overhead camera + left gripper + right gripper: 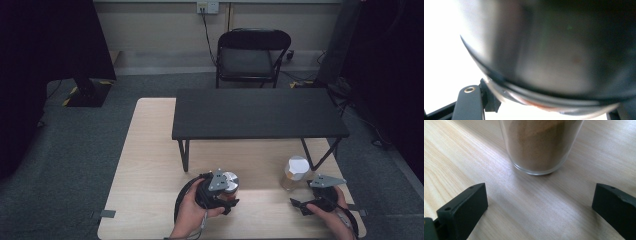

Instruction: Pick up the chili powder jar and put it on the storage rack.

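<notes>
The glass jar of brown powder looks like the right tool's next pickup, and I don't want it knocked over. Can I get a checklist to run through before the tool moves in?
1. Right tool open wide enough for the glass jar: ok, its jaws stand far apart.
2. Jar lined up between the jaws: ok, roughly centred ahead in the right gripper view.
3. Jar upright on the table: ok, base flat on the wood.
4. Jar closed: ok, a white lid sits on top; tightness cannot tell.
5. Left tool out of the way: ok, off to the side around a metal can.
6. Left tool's grip secure: cannot tell, view too blurred.
</notes>
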A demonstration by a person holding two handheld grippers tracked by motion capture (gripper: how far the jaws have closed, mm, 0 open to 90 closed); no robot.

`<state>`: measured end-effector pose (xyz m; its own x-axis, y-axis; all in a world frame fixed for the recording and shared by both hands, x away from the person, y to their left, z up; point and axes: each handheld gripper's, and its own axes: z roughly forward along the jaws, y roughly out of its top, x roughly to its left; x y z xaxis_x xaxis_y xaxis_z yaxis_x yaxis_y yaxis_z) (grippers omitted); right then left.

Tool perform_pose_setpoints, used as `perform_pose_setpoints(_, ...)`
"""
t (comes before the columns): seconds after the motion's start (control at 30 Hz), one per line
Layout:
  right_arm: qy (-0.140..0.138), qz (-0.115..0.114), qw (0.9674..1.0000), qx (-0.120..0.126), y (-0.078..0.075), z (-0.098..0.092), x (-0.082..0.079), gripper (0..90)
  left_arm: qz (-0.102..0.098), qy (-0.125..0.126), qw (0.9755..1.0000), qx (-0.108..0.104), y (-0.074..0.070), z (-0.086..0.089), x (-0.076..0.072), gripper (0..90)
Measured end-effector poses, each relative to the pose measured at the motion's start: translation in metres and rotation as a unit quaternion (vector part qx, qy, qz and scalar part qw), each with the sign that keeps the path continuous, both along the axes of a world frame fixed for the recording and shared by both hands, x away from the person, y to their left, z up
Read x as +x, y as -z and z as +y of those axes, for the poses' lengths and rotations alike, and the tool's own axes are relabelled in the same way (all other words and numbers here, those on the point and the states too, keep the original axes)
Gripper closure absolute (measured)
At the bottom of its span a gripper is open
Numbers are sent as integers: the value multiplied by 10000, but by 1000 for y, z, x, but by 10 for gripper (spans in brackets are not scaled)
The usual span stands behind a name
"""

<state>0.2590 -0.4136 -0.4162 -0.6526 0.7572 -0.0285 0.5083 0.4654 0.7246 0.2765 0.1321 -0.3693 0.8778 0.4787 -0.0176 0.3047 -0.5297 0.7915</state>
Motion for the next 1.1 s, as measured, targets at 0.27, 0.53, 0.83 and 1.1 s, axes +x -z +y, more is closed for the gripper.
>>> perform_pose_setpoints(0.27,0,1,10000,0,0,0,0,0,-26,80,10000,29,-18,-10,7,308)
perform_pose_setpoints(0.53,0,1,10000,0,0,0,0,0,-10,126,9999,-52,-33,-13,15,308)
perform_pose_setpoints(0.83,-3,-2,10000,-3,0,0,0,0,-39,149,9999,-7,-52,-15,21,308)
perform_pose_setpoints(1.1,0,1,10000,-1,0,0,0,0,-32,220,9998,22,-67,-20,28,308)
